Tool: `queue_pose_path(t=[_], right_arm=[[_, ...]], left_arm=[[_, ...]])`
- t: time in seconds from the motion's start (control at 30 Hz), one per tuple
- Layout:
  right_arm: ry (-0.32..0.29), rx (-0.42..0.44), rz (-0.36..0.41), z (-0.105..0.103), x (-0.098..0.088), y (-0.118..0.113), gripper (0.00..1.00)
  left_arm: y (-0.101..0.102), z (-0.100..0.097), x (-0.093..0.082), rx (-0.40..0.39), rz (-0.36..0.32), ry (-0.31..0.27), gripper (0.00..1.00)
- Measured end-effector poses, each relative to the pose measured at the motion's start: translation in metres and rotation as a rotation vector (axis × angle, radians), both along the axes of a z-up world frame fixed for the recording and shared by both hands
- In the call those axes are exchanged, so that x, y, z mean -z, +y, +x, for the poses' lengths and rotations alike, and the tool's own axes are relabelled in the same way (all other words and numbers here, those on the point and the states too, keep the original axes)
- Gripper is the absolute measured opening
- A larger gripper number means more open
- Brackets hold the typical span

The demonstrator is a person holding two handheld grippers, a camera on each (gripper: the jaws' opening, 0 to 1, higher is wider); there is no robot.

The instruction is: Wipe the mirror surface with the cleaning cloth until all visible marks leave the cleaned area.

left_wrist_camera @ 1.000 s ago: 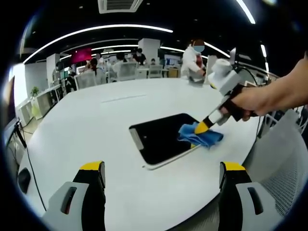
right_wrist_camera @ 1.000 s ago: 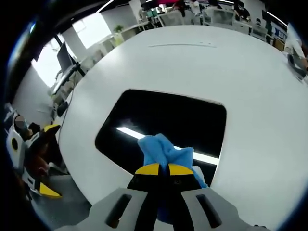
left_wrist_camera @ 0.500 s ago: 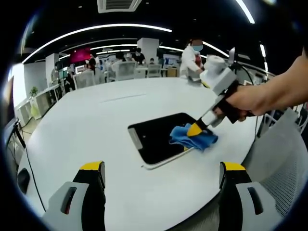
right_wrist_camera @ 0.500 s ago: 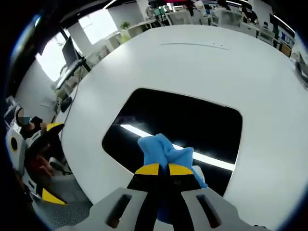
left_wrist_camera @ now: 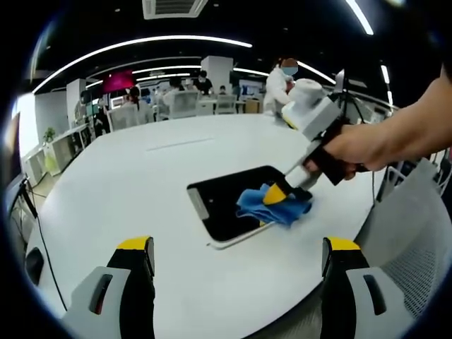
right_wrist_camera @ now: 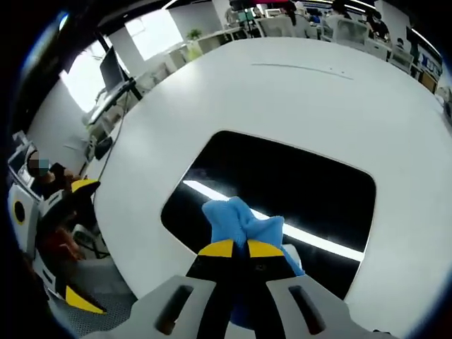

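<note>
Right claw [right_wrist_camera: 236, 248] clamped tight on blue cleaning cloth [right_wrist_camera: 240, 220], pressed to dark mirror [right_wrist_camera: 282, 183] near its closer edge on white round table [right_wrist_camera: 296, 92]; left claw [left_wrist_camera: 236, 248] spread wide, holding nothing, above the table's near rim.
</note>
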State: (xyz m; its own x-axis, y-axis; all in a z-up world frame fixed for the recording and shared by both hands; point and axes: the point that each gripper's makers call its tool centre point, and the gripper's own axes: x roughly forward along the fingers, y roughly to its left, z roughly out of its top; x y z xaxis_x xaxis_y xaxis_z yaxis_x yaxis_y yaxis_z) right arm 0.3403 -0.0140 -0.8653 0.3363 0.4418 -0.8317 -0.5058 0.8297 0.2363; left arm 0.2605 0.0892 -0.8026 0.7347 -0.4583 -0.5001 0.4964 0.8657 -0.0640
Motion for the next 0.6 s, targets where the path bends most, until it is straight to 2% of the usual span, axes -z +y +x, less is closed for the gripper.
queue_pose_path(t=[0.17, 0.27, 0.6], right_arm=[[-0.016, -0.031, -0.008, 0.000, 0.000, 0.010, 0.00], [-0.057, -0.092, -0.064, 0.000, 0.000, 0.013, 0.00], [-0.063, -0.142, -0.098, 0.000, 0.000, 0.035, 0.00]], left_arm=[[0.000, 0.000, 0.000, -0.003, -0.002, -0.001, 0.99], [0.001, 0.001, 0.000, -0.008, -0.005, -0.003, 0.99], [0.001, 0.001, 0.000, -0.010, -0.009, -0.006, 0.99]])
